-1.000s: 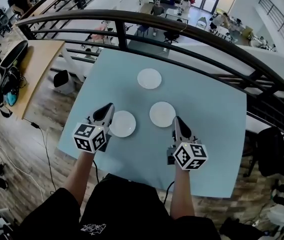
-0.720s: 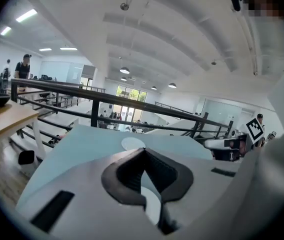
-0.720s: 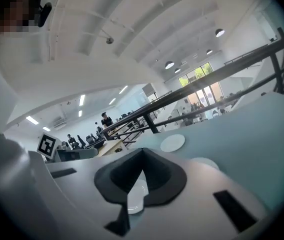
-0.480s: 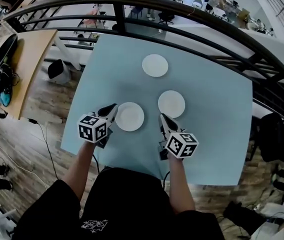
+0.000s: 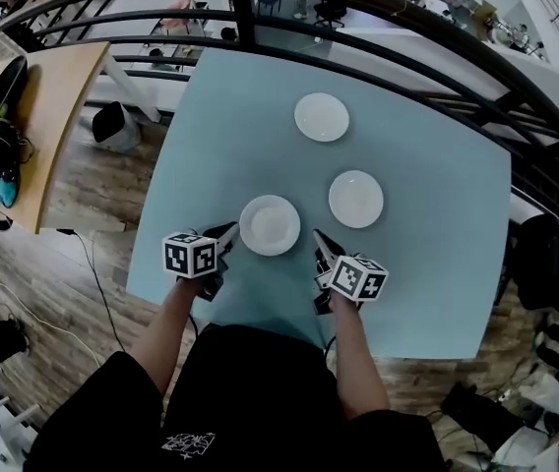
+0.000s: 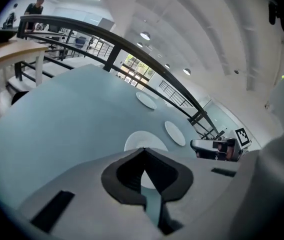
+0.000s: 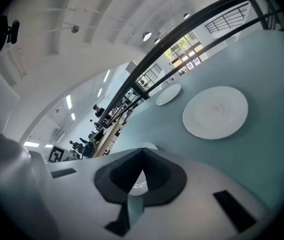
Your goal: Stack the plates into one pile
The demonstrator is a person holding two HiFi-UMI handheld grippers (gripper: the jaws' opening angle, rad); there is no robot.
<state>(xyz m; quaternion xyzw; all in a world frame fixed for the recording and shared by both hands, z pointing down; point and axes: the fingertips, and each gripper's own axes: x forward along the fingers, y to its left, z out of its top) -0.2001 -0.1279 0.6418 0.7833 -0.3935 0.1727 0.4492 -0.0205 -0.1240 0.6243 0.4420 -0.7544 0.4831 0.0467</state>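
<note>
Fingers [image 6: 124,176] pressed together and empty on both the left gripper [image 5: 228,230] and right gripper [image 5: 319,236], which flank the nearest plate [image 5: 270,225] on the table [image 5: 220,116], should spread first, then pinch its rim squarely for lifting.

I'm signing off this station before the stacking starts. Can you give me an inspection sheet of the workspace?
Surface: blue table, holding only the plates.
Job's things: three white plates, all apart, none stacked: near plate, middle plate, far plate.
Clutter: nothing seen on the table.
Grippers: left gripper and right gripper are both shut and empty, one on either side of the near plate.
Cables: one thin black cable on the floor left of the table.
Surroundings: black railing behind the table; a wooden desk and a bag on the floor at left; an open hall with people beyond.
</note>
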